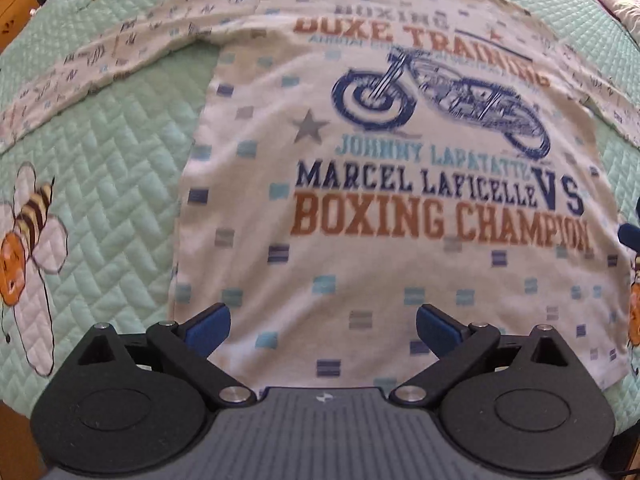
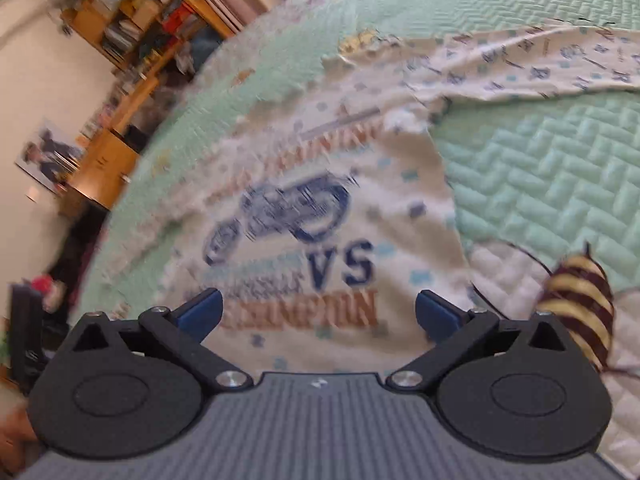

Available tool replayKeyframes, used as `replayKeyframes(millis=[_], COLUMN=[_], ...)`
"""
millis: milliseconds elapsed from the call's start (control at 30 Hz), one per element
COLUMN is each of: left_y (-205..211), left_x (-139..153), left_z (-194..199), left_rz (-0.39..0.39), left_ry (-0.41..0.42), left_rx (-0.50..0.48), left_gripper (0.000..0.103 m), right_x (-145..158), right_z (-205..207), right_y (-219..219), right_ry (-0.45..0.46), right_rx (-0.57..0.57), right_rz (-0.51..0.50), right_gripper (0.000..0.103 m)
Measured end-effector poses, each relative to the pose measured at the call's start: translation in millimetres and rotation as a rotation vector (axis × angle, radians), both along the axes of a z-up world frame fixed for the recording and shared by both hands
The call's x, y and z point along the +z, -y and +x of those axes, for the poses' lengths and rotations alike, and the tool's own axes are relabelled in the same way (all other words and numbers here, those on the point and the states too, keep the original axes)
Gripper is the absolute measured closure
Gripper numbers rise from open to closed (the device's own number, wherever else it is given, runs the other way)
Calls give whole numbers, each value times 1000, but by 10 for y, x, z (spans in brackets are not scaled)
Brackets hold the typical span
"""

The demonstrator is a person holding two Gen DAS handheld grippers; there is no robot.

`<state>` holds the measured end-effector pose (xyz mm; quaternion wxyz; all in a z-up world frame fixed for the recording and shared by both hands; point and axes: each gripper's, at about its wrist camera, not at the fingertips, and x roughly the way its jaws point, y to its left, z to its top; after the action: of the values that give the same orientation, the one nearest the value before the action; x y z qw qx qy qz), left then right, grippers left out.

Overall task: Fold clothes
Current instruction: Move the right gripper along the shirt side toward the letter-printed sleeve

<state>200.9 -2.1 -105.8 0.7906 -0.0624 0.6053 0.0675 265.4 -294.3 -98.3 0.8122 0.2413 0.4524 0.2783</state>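
A white long-sleeved shirt (image 1: 360,200) with a blue motorcycle print and orange "BOXING CHAMPION" lettering lies spread flat on a mint green quilted bedspread (image 1: 112,184). Its left sleeve (image 1: 100,68) stretches out to the side. My left gripper (image 1: 323,326) hovers open over the shirt's bottom hem, its blue pads apart and holding nothing. In the right wrist view the same shirt (image 2: 320,208) appears blurred, its right sleeve (image 2: 540,68) reaching out at the upper right. My right gripper (image 2: 319,314) is open above the lower right part of the shirt, empty.
Bee patches decorate the bedspread (image 1: 28,232), (image 2: 580,300). A tip of the other gripper (image 1: 630,236) shows at the right edge of the left wrist view. Wooden shelves (image 2: 140,12) full of books and a wooden cabinet (image 2: 104,168) stand beyond the bed's left edge.
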Motion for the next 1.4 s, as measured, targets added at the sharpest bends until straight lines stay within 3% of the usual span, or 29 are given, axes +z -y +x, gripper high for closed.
replayKeyframes(millis=[133,233,400,500,633,867,1067,1233,1400], left_y=[103,90,16,70,116,152,266,231,260], left_x=[-69,-208,-212,-189,-174,-154,-139,-181,-189], left_z=[161,166,125,103,60,-6,-22,-24,-23], left_rz=[41,49,3,29,42,69,96,77,91], left_ry=[8,-13,14,13,8,10,35,39,47], left_rx=[-31,-38,-40,-51,-65,-52,-82,-79,-97], left_gripper=[1,0,1,1,1,1,1,0,0], right_x=[-177,-420,-421,-433,-389,-216,-63,-310,-282], right_z=[240,260,127,123,51,-114,-253,-305,-489], right_y=[22,36,129,124,-17,-396,-360,-126,17], right_ry=[-25,-56,-6,-6,38,100,211,135,148], right_rx=[-6,-10,3,-8,14,72,47,29,43], right_rz=[133,96,104,101,-11,-303,-350,-303,-261], right_gripper=[0,2,2,2,1,1,0,0,0])
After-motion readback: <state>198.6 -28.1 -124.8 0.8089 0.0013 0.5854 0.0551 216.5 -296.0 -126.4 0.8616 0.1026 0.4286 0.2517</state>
